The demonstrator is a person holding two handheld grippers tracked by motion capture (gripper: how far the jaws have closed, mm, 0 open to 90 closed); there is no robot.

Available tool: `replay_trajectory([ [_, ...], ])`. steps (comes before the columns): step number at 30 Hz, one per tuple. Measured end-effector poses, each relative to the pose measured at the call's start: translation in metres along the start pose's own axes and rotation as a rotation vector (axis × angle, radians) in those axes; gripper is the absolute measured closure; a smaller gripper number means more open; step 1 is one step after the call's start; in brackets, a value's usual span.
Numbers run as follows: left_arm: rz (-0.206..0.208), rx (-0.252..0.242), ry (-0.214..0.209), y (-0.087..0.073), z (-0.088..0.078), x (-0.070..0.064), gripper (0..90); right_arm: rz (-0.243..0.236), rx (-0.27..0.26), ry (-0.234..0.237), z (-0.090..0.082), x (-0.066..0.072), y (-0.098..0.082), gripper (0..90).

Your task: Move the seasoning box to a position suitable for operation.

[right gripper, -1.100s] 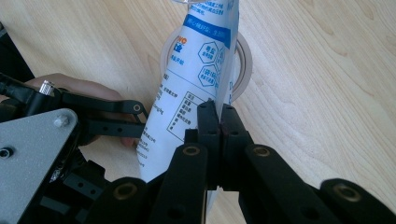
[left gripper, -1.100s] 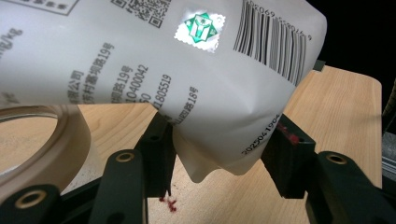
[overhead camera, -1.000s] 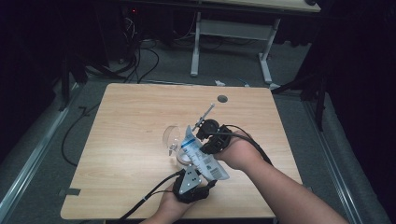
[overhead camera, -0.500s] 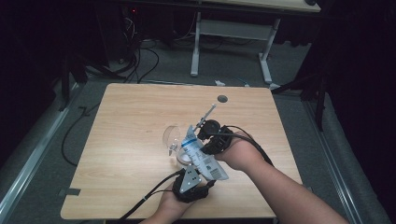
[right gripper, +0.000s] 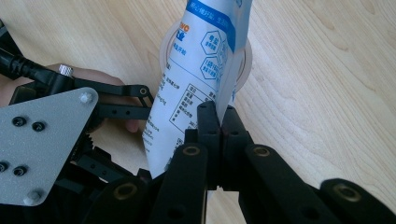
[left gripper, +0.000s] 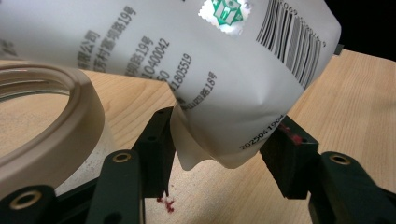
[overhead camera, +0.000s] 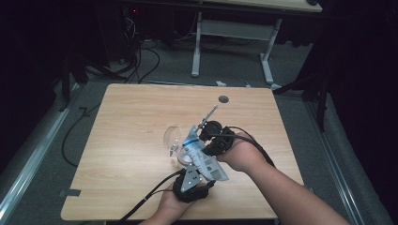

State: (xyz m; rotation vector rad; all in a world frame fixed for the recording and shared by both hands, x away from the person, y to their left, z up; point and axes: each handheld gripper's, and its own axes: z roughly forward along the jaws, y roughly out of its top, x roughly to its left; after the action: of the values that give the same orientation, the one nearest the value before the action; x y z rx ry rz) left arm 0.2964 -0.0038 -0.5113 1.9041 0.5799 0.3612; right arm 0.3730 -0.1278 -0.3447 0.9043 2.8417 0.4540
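Two grippers hold one white-and-blue printed plastic pouch [overhead camera: 199,154] above a clear glass jar [overhead camera: 172,138], half hidden: right gripper [right gripper: 218,122] pinching its edge, left gripper [left gripper: 223,145] clamping its bottom.

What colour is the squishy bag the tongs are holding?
The bag is white with blue on it, best seen in the right gripper view.

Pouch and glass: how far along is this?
Done: pouch lifted, tilted, far end over the clear glass. In hand: right gripper pinches its edge, left gripper clamps its bottom corner. Left: the glass shows no liquid yet; whether the pouch is open, I cannot tell.
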Motion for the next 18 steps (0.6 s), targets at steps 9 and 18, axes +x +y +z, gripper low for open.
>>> replay_trajectory([
  [9,0.001,0.001,0.0,-0.0009,-0.0013,0.0012,44.8,0.004,-0.004,0.007,-0.0012,-0.0003,-0.0005,89.9],
  [18,0.001,-0.004,0.002,-0.004,-0.0055,0.003,41.2,0.01,-0.003,0.009,-0.0019,-0.0007,-0.0015,89.9],
])
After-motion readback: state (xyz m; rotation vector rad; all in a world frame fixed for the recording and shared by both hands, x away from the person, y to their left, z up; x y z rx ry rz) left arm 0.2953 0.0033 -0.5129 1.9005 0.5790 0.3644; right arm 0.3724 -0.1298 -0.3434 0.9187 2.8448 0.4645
